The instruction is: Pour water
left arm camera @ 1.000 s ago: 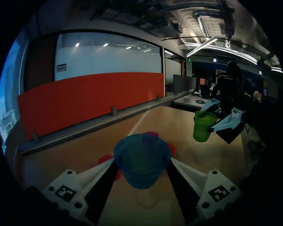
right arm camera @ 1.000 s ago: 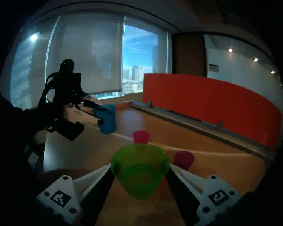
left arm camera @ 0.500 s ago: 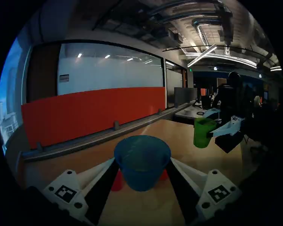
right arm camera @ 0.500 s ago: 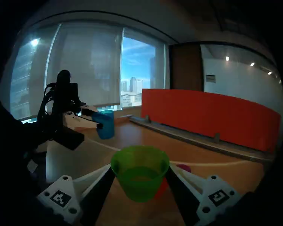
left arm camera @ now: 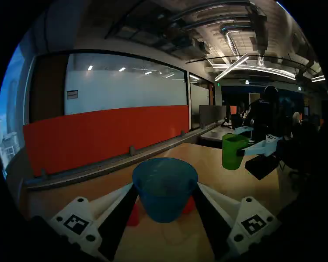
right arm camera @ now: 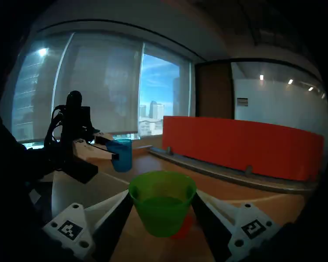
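Observation:
In the left gripper view my left gripper (left arm camera: 165,197) is shut on an upright blue cup (left arm camera: 165,187), held above the wooden table (left arm camera: 207,163). Farther right in that view the right gripper (left arm camera: 251,149) holds a green cup (left arm camera: 232,151). In the right gripper view my right gripper (right arm camera: 162,210) is shut on the green cup (right arm camera: 162,207), upright, with liquid showing inside. At the left of that view the left gripper (right arm camera: 100,150) carries the blue cup (right arm camera: 121,154). The two cups are apart, at about the same height.
Red cups (left arm camera: 133,214) peek out low behind the blue cup, and a red one (right arm camera: 183,225) sits behind the green cup. An orange partition (left arm camera: 107,131) with a rail (left arm camera: 120,159) runs along the table's far edge. Windows (right arm camera: 98,100) lie behind the left gripper.
Both grippers have risen and levelled with their cups; the red and magenta cups on the table have dropped lower in both views, now mostly hidden behind the held cups.

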Demonstrator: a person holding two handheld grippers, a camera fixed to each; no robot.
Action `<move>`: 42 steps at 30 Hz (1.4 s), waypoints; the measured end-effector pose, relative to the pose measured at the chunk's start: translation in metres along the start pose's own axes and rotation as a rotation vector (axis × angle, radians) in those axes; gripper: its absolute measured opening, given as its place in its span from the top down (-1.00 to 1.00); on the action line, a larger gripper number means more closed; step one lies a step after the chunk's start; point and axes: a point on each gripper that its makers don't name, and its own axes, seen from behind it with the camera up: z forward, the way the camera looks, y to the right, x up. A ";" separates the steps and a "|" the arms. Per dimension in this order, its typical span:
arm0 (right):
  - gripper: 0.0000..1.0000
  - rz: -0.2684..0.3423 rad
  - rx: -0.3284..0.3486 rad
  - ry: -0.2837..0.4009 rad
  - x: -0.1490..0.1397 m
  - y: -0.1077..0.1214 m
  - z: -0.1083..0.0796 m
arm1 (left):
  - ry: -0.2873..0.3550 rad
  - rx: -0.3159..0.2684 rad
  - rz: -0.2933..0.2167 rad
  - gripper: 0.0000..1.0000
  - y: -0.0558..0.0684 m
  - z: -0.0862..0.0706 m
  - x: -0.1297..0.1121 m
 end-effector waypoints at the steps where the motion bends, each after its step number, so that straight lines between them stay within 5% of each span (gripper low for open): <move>1: -0.80 0.001 -0.001 0.004 0.001 0.001 0.000 | 0.005 0.000 -0.001 -0.69 0.000 0.000 0.001; 27: -0.80 -0.006 -0.002 0.015 0.009 0.006 0.003 | 0.017 -0.010 0.012 -0.71 0.002 0.003 0.002; 42: -0.80 -0.060 0.007 0.001 0.014 0.003 0.003 | 0.007 -0.032 0.009 -0.69 0.009 0.008 -0.004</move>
